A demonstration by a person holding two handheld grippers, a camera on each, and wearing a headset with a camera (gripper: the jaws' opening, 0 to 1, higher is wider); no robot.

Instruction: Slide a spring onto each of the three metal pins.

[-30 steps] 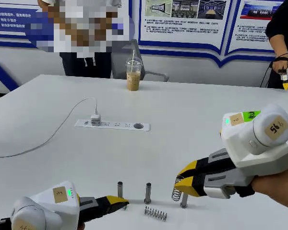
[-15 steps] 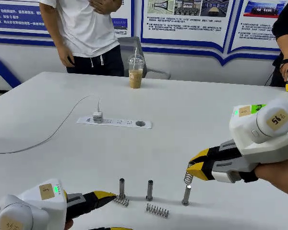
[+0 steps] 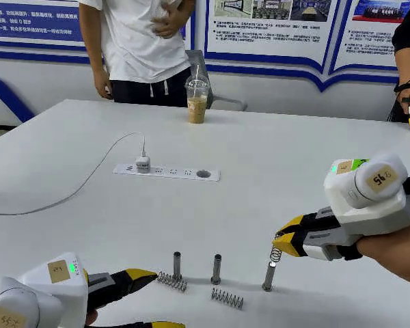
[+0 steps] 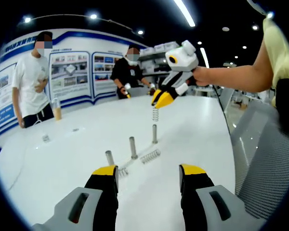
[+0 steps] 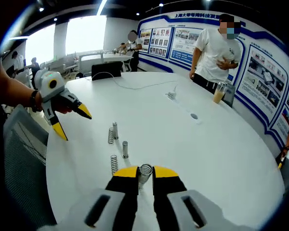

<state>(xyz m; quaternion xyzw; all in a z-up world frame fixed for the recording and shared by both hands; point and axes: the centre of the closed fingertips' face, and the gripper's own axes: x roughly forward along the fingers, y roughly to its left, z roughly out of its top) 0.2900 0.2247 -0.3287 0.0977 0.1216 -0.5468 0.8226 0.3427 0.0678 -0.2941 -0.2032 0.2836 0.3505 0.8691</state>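
right gripper [image 3: 279,240] pinches a spring [image 3: 275,254] above one pin [image 3: 268,277] — left gripper [image 4: 149,171] gapes, empty. all three pins [image 3: 216,268] bare; two springs [image 3: 227,298] loose.

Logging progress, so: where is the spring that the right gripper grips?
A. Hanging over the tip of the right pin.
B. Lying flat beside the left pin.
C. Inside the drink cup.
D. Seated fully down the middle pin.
A: the right gripper is shut on a spring that hangs upright over the tip of the right pin.
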